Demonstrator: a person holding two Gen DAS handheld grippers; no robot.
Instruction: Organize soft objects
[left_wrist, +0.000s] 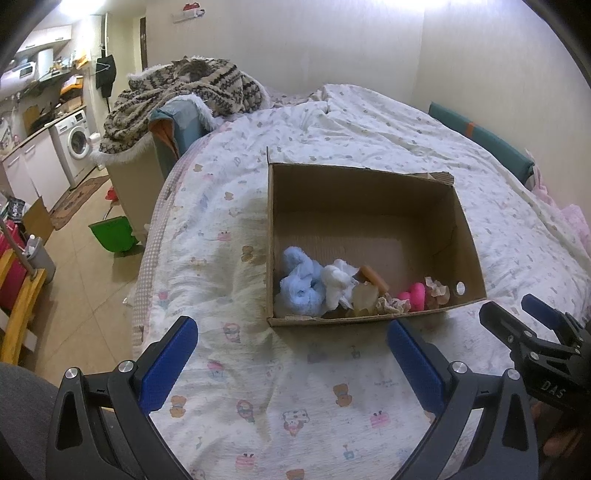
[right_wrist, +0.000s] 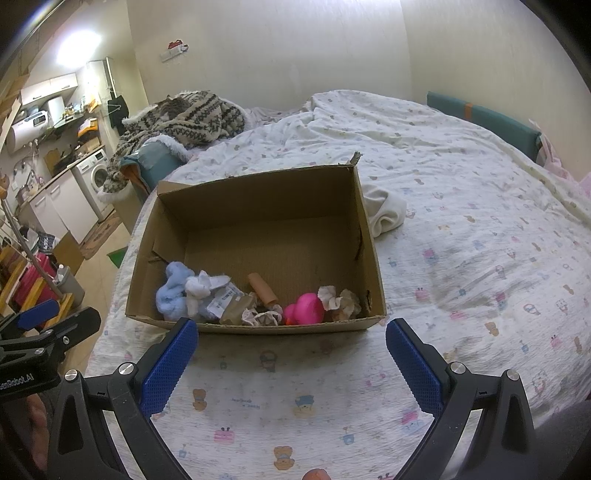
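Note:
An open cardboard box stands on the bed. Along its near wall lie soft things: a light blue plush, a white plush, a pink toy, crumpled lace cloths and a brown tube. My left gripper is open and empty, just short of the box's near wall. My right gripper is open and empty, also near the box's front wall; it shows at the right in the left wrist view.
The bed's cartoon-print quilt spreads all round the box. A white cloth lies to the right behind the box. A patterned blanket is heaped at the bed's far left. A green dustpan lies on the floor left.

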